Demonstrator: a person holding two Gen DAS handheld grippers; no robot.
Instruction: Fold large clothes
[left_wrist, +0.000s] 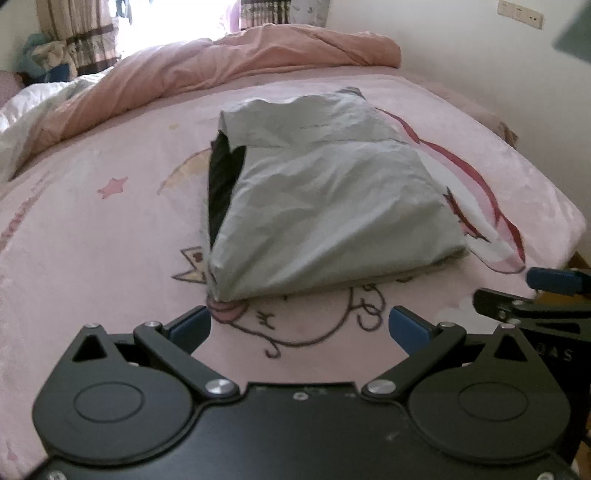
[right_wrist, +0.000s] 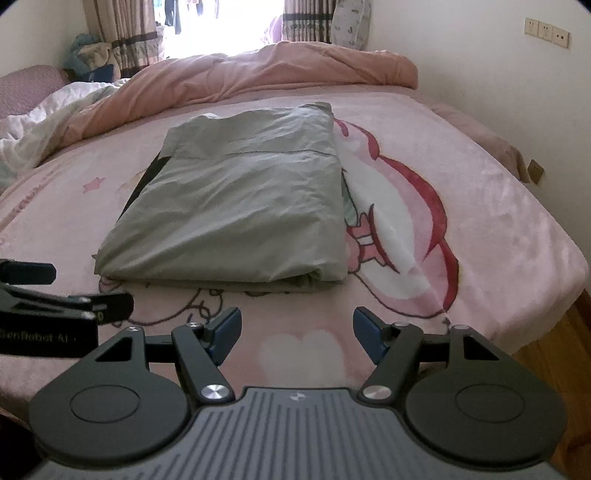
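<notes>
A grey garment (right_wrist: 236, 199) is seen folded into a thick, roughly rectangular bundle, with a strip of black lining (left_wrist: 221, 184) exposed along its left edge. It is laid near the middle of a pink plush blanket (right_wrist: 480, 229) printed with a cartoon figure, stars and a heart, which is spread over a bed. At the far end of the bed a salmon-pink duvet (right_wrist: 280, 70) is heaped, with white bedding (right_wrist: 74, 99) bunched to its left. Patterned curtains (right_wrist: 125, 33) are hung around a bright window behind, and switch plates (right_wrist: 546, 31) are fixed to the pale wall on the right.

The bundle is placed just ahead of both tools, apart from them. The left gripper (left_wrist: 299, 325) is held over the blanket before the bundle's near left corner, its jaws spread wide with nothing between them. The right gripper (right_wrist: 297, 332) is held beside it, before the bundle's near edge, its blue-padded fingers (right_wrist: 369, 332) likewise parted widely and nothing grasped or touched.
</notes>
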